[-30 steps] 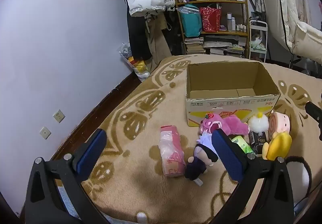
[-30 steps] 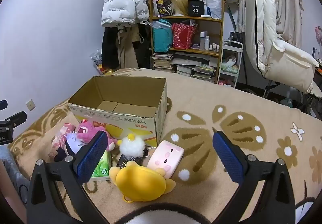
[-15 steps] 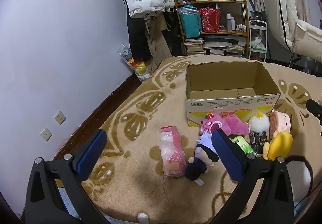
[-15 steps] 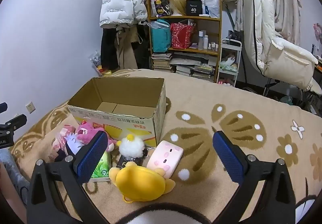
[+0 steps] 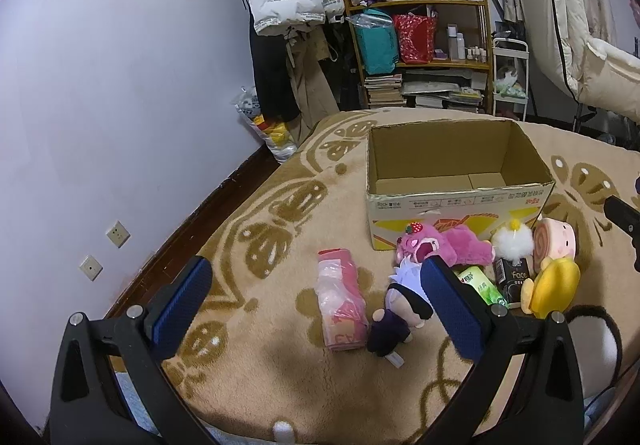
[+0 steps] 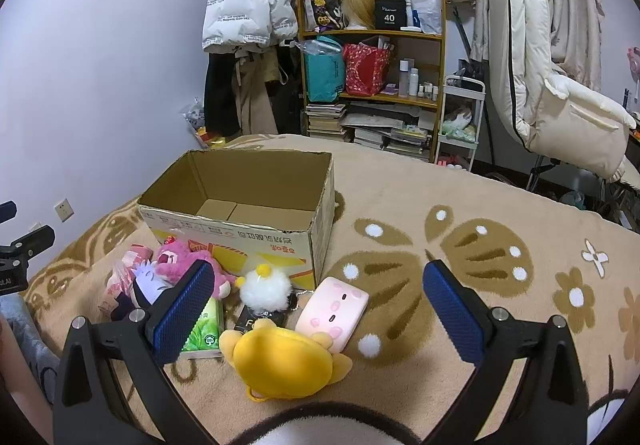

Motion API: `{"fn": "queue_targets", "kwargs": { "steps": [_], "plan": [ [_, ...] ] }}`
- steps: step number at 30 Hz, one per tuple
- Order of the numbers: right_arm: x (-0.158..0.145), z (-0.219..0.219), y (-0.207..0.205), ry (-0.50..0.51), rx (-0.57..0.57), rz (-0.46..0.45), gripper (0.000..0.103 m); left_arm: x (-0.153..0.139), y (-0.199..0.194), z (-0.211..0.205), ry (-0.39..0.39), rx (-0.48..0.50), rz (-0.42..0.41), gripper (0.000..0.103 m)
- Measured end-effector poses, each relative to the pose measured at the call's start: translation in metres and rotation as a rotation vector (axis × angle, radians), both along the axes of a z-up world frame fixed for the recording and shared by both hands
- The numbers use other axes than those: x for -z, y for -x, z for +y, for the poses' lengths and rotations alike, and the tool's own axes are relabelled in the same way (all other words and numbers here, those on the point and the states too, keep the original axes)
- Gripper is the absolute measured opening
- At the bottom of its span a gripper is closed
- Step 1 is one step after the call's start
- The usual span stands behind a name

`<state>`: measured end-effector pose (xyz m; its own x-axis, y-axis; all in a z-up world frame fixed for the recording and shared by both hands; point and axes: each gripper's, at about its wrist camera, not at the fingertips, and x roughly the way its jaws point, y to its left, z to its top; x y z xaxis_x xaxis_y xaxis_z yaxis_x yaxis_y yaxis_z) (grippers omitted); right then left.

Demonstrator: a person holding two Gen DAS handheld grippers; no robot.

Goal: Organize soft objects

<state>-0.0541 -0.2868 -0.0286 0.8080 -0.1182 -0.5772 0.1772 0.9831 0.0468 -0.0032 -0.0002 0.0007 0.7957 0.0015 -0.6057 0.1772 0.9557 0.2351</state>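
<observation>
Soft toys: one pink bear, one yellow plush; black pack reads "Face"; my hand-held grippers gape, released.

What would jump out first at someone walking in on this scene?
Probably the open cardboard box, empty, standing on the tan patterned blanket. Next, the bright heap of soft toys crowded against its front: a pink plush bear, a white fluffy ball and a yellow plush nearest the camera. Both black claws with blue pads, left claw and right claw, hover wide open, holding nothing.
</observation>
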Motion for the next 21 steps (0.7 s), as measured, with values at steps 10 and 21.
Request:
{"fn": "queue_targets", "kwargs": {
  "steps": [10,21],
  "plan": [
    [0.0,-0.0007,-0.0006,-0.002,-0.002,0.002,0.103,0.0016,-0.0004,-0.0001,-0.003,-0.003,0.003,0.103],
    [0.0004,-0.0016,-0.0014,0.0,-0.001,0.007,0.103,0.0023,-0.0014,-0.0002,-0.007,-0.003,0.003,0.103]
  ]
}}
